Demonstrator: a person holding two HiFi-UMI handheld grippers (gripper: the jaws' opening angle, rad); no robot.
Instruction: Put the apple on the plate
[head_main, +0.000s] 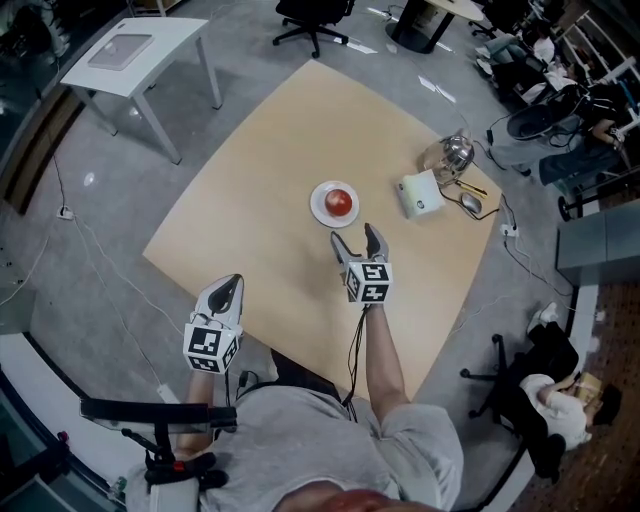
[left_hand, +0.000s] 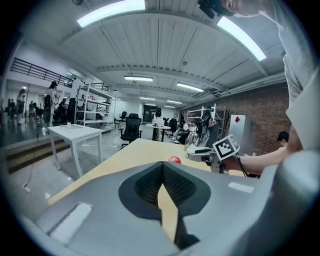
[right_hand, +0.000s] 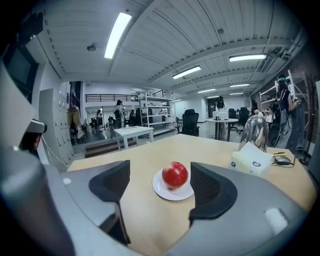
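At the centre of the table (head_main: 250, 210), the red apple (head_main: 340, 202) sits on the small white plate (head_main: 317, 207). My right gripper (head_main: 360, 242) hovers just short of it, jaws apart and empty; my left gripper (head_main: 227, 291) is closed. The apple looks firm, smooth and roll-prone, so I'd grip its widest middle.

apple (head_main: 340, 202) red | plate (head_main: 322, 211) white | table (head_main: 260, 200) light tan | tissue box (head_main: 421, 194) white

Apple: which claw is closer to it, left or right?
Right. The right claw, open, is just short of the plate holding the apple. The left claw, shut, is back at the table's near edge, farther off to the left.
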